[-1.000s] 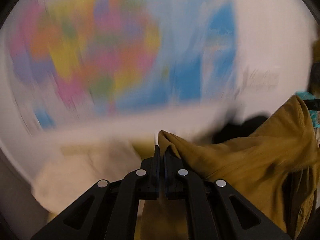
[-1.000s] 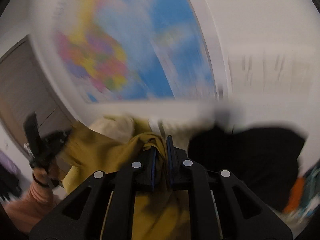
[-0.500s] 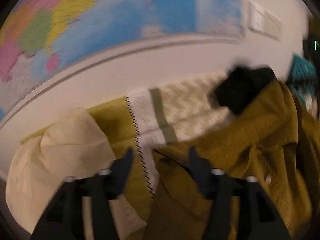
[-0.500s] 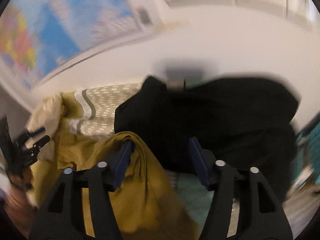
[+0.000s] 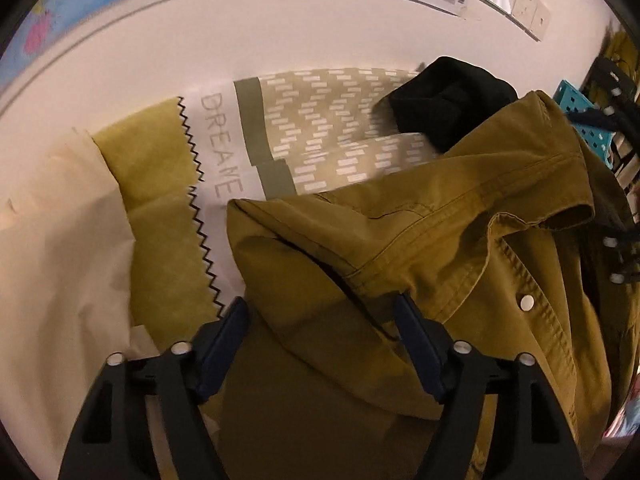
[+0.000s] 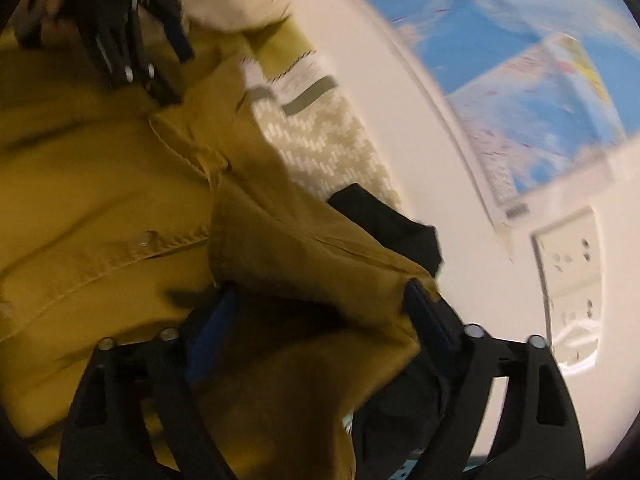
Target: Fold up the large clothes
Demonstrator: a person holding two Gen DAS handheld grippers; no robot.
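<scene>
The left gripper (image 5: 320, 316) stands with its jaws spread wide, closed on nothing, with a fold of the mustard jacket (image 5: 460, 240) lying loose between the fingers. The right gripper (image 6: 320, 304) is likewise spread wide, the jacket's cloth bunched between its fingers but not pinched. The jacket lies crumpled on a bed, over a patterned bedcover (image 5: 332, 136) with pale dashes, a grey band and a black zigzag trim. At the bedcover's far edge by the wall sits a black garment (image 5: 448, 100), touching the jacket's collar. A cream cloth (image 5: 60, 240) lies at the left side. Behind the bed is a white wall (image 5: 280, 32) with a world map (image 6: 532, 60) and a socket plate (image 6: 568, 256). At the right edge of the left view stands a turquoise perforated basket (image 5: 580, 116); its contents cannot be made out.
</scene>
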